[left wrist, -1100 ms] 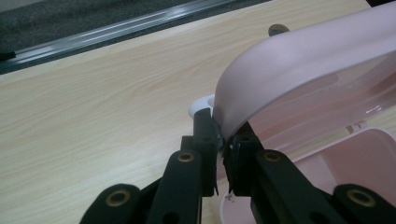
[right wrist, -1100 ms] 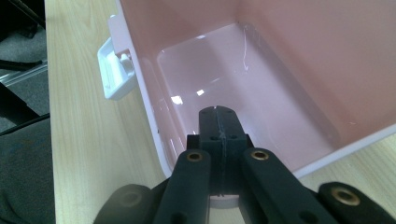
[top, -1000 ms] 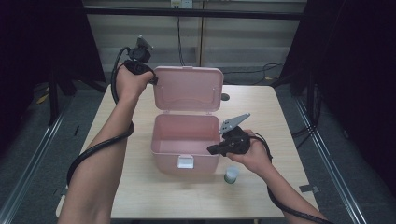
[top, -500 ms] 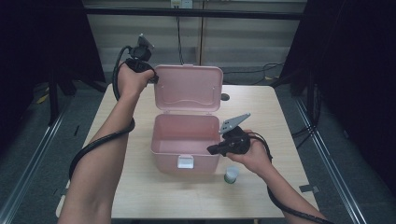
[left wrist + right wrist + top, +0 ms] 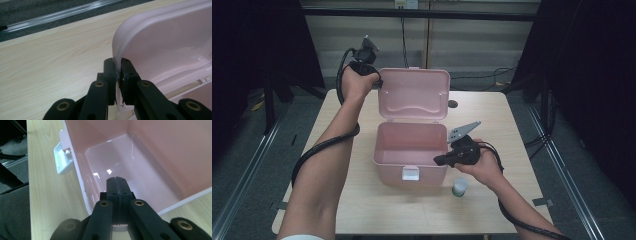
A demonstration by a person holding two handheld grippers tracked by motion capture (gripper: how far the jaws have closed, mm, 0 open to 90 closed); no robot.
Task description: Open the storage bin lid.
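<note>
Wood table (image 5: 362,210) in a dark-curtained bay w/ floor rails. Left gripper (image 5: 118,75) pinches the lid (image 5: 413,94) edge at its upper left corner, lid standing upright. Right gripper (image 5: 117,188), jaws pressed together w/ nothing between, hangs over the box (image 5: 411,150) at its front right corner. Box sits mid-table, open. Small white cup (image 5: 459,187) just beside box front, under right hand (image 5: 484,167).

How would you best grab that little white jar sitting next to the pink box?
Grip the jar around its round sides, coming straight down from above. It stands upright on the table, close to the box, so a sideways reach would be cramped.
</note>
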